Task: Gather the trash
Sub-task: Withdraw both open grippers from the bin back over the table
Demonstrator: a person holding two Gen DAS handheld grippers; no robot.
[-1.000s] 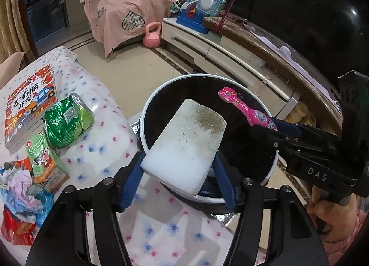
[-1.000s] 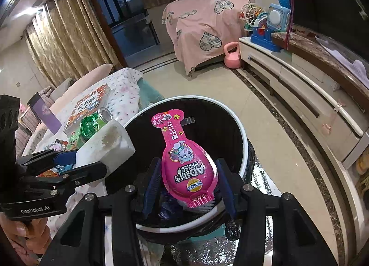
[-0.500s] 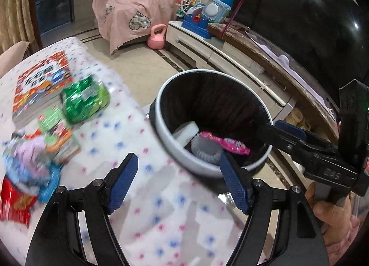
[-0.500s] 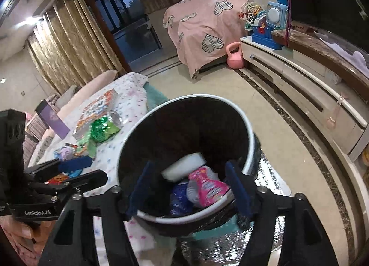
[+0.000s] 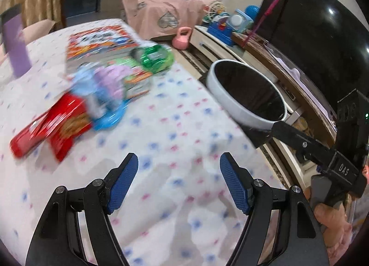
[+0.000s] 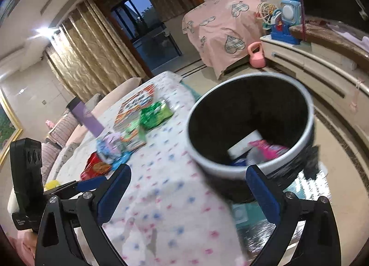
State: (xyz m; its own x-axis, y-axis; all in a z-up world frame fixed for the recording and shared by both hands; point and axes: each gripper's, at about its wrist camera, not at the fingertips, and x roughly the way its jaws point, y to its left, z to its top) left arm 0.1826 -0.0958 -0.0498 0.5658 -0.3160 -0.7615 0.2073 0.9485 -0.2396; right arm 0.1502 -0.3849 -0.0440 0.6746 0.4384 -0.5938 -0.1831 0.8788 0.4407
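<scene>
The black bin with a white rim (image 5: pixel 244 106) stands beside the table; in the right wrist view (image 6: pixel 251 125) it holds a white foam block (image 6: pixel 244 144) and a pink packet (image 6: pixel 267 149). Trash lies on the flowered tablecloth: a red snack bag (image 5: pixel 48 125), a crumpled blue and purple wrapper (image 5: pixel 103 95), a small carton (image 5: pixel 136 79) and a green bag (image 5: pixel 156 58). My left gripper (image 5: pixel 178 183) is open and empty over the cloth. My right gripper (image 6: pixel 186 194) is open and empty, between table edge and bin.
A picture book (image 5: pixel 101 40) and a purple cup (image 5: pixel 17 46) sit at the table's far side. A TV cabinet (image 6: pixel 322 70) with toys, a pink kettlebell (image 6: pixel 256 56) and a pink-covered piece of furniture (image 6: pixel 221 26) stand beyond the bin.
Both grippers opened and dropped the foam block and the pink packet into the bin. Both then swung left, away from the bin toward the trash on the table.
</scene>
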